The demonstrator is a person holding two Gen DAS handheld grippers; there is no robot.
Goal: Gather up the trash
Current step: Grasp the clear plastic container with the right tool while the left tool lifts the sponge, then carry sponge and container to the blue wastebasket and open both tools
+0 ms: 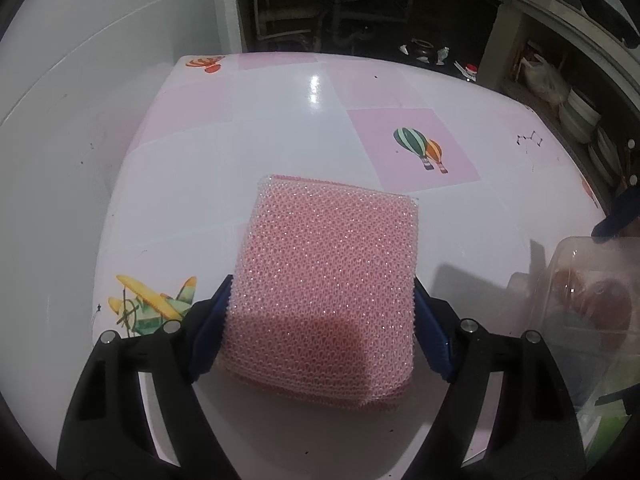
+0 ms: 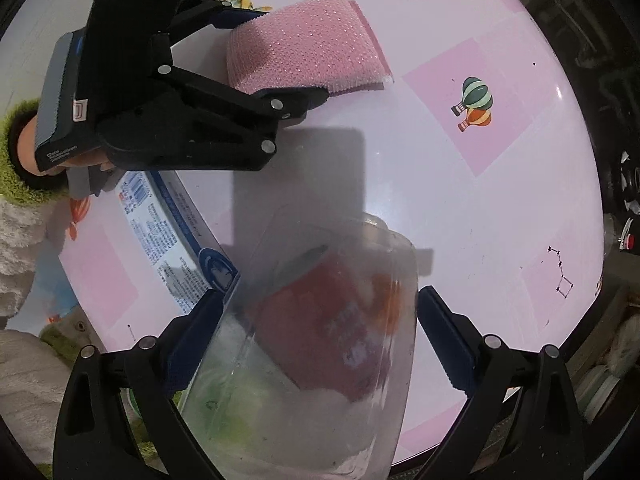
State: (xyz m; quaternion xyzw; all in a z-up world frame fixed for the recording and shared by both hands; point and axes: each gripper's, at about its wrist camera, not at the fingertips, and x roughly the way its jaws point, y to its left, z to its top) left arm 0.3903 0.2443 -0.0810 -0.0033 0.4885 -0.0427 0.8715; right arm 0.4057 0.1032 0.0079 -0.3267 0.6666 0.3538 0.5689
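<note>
The left gripper (image 1: 322, 312) was clamped on a pink mesh sponge (image 1: 328, 276), blue pads pressed into both its sides, and held it just above the table (image 1: 280, 128). The sponge looked soft and bowed between the pads; from the right wrist view it arched up like a folded pad.

The right gripper (image 2: 320, 332) held a clear plastic container (image 2: 340, 360), its fingers set against both walls. Inside sat a red wrapper (image 2: 332, 332) and something green, blurred through the plastic. A blue-and-white box (image 2: 176, 240) lay on the table just beside the container.

Risks, as I judged them: the sponge could spring out of the squeeze if the grip eased early, landing on the table instead of in the container. The container's thin walls might buckle or tip under the right gripper's pinch, spilling the collected scraps. The two grippers sat near each other, so a hurried drop could knock them together.
</note>
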